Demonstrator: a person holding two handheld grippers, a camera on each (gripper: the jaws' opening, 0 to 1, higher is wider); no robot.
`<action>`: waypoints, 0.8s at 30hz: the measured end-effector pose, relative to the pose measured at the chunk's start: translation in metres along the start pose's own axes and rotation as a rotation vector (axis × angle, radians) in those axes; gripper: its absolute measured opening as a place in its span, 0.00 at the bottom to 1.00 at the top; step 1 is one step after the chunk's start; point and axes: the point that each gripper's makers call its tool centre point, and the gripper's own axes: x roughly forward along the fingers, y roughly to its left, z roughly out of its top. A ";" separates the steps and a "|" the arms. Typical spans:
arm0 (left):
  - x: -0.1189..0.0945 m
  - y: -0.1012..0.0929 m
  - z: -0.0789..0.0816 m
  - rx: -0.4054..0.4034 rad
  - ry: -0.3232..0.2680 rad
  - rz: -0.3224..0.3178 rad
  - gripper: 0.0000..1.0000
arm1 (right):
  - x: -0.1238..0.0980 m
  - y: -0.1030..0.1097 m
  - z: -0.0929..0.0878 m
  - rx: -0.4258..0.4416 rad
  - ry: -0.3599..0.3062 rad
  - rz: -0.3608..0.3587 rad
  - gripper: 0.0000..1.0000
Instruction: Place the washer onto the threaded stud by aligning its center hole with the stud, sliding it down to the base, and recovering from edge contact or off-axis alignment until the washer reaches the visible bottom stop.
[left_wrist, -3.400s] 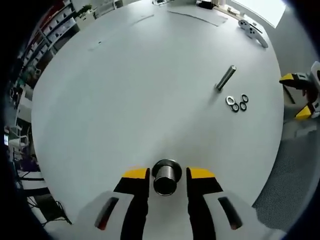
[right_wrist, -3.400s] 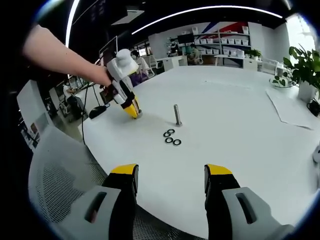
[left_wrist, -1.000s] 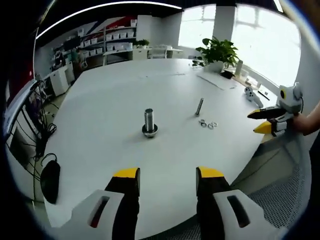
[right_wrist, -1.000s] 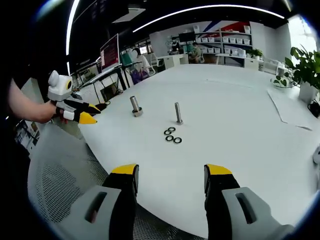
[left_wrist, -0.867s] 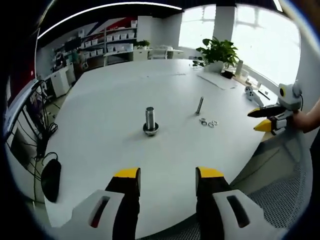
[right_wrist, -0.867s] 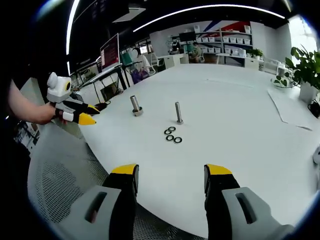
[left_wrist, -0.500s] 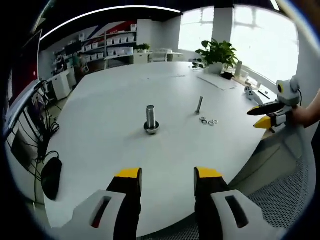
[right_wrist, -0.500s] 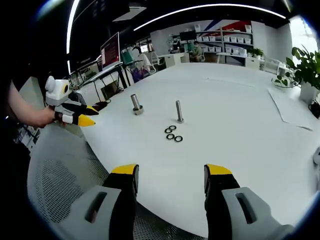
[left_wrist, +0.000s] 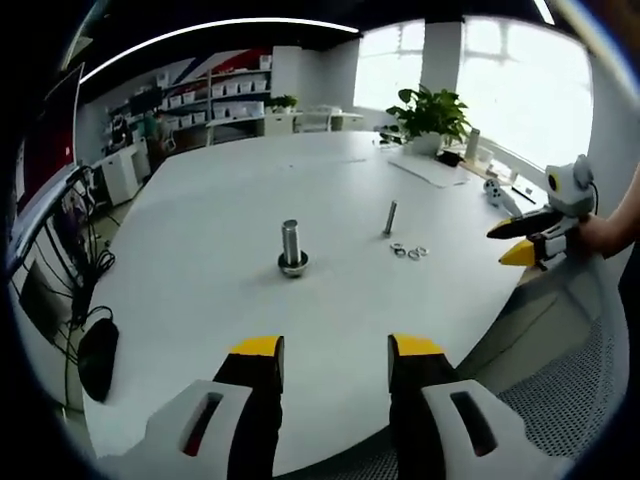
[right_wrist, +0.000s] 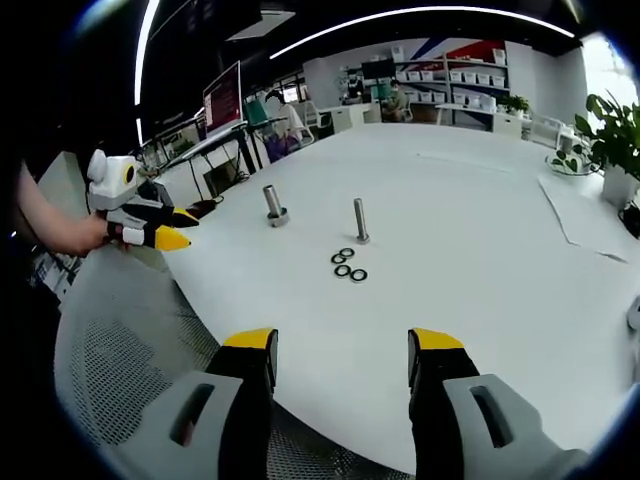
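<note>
In the right gripper view, the right gripper (right_wrist: 340, 365) sits at the near edge of a round white table (right_wrist: 480, 280), its two yellow-tipped jaws spread apart with nothing between them. Straight ahead of those jaws, a little to their left, three washers (right_wrist: 346, 265) lie flat in a tight cluster on the tabletop, touching or nearly touching one another. Just beyond the cluster a slim stud (right_wrist: 360, 220) stands upright, its long axis vertical. Further back and to the left a thicker stud (right_wrist: 273, 203) stands upright on a wider base. At the far left, off the table edge, a hand holds the left gripper (right_wrist: 165, 228).

In the left gripper view, the left gripper (left_wrist: 326, 365) is also at the table (left_wrist: 200, 230) rim, jaws apart and empty. The thicker stud (left_wrist: 291, 247) stands ahead and slightly left of the jaws. The slim stud (left_wrist: 389, 218) and the washers (left_wrist: 408, 251) lie farther off and to the right. The right gripper (left_wrist: 520, 240) shows at the far right edge.

Judged from both views, the washers lie more directly in line with the right gripper, so that hand looks better placed for the pick-up. The task does not say which stud takes the washer.
</note>
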 end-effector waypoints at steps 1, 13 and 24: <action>0.000 0.000 0.000 0.000 -0.003 0.002 0.39 | 0.000 0.000 0.000 0.000 0.000 0.000 0.55; 0.000 0.014 -0.001 -0.026 -0.023 0.047 0.39 | 0.001 0.003 0.000 0.000 -0.001 0.011 0.54; 0.000 0.016 -0.001 -0.033 -0.024 0.054 0.39 | 0.001 0.002 0.001 0.003 -0.007 0.002 0.54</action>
